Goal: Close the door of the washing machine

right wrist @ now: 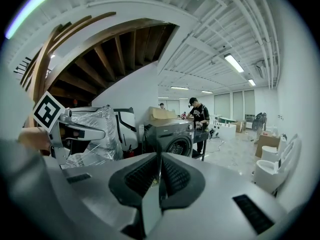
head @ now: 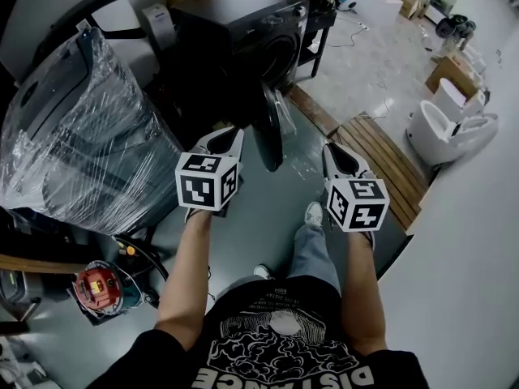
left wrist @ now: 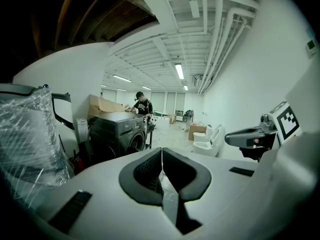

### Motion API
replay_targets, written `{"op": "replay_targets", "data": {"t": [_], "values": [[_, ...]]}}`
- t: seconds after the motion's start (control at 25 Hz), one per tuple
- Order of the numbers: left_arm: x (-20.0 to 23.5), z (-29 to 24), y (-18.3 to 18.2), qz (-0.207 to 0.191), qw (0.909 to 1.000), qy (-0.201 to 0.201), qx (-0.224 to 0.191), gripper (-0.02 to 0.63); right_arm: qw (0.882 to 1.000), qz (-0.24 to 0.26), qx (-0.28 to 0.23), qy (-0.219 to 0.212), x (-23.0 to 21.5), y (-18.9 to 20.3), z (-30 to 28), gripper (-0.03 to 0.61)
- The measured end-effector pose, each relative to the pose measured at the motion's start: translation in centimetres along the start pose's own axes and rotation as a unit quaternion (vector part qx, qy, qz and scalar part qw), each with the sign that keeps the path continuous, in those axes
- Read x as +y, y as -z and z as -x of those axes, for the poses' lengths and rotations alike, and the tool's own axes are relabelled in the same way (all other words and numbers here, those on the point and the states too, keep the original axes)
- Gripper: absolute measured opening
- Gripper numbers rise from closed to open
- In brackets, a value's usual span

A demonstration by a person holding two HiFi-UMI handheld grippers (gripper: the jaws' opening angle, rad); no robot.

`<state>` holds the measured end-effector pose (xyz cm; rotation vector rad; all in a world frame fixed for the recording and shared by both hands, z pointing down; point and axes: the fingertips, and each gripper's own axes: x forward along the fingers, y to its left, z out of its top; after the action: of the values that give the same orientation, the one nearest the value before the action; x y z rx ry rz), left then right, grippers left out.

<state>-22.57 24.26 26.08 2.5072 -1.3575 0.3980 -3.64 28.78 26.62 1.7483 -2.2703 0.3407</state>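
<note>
Well, both tongs were shut and empty. The left gripper (left wrist: pixel 161 150) had its pads pressed together at the tips, and the right gripper (right wrist: pixel 160 158) was the same, with nothing caught in either. In the head view they sat side by side, and between them stood the door (head: pixel 272 132) of the washing machine (head: pixel 243 31). It was open, swung out from the dark machine's front towards the person. It showed edge-on, a narrow dark shape whose long axis ran up and down the picture. The left gripper's tips were just beside that edge, but contact could not be made out; the right one was apart from it. In both gripper views the door was hard to pick out against the dark front. Left of the machine, a plastic-wrapped appliance (head: pixel 73 144) was blurred by its film. To the right lay a wooden pallet (head: pixel 388 162), with a toilet (head: pixel 442 132) beyond.
</note>
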Motion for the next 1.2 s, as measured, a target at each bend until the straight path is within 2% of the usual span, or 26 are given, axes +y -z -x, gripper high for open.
{"op": "replay_targets", "data": {"t": [0.32,0.56,0.8,1.08,1.2], "values": [[0.8,-2.4,2.1,0.000,0.9998,0.001,0.021,0.028,0.999,-0.011,0.016,-0.034,1.7,2.7,-4.2,0.025],[2.3,-4.4,2.7,-0.001,0.9996,-0.008,0.028,0.028,0.997,-0.011,0.035,-0.068,2.6,4.5,-7.7,0.026],[4.3,-6.4,5.0,0.008,0.9987,-0.014,0.049,0.028,0.994,-0.003,0.054,-0.096,3.9,6.6,-11.9,0.028],[5.5,-9.4,7.4,0.009,0.9980,-0.008,0.062,0.028,0.991,0.000,0.079,-0.109,3.7,10.4,-16.3,0.061],[5.9,-11.0,8.9,0.010,0.9973,-0.004,0.072,0.028,0.990,0.003,0.088,-0.113,3.7,12.0,-18.3,0.096]]}}
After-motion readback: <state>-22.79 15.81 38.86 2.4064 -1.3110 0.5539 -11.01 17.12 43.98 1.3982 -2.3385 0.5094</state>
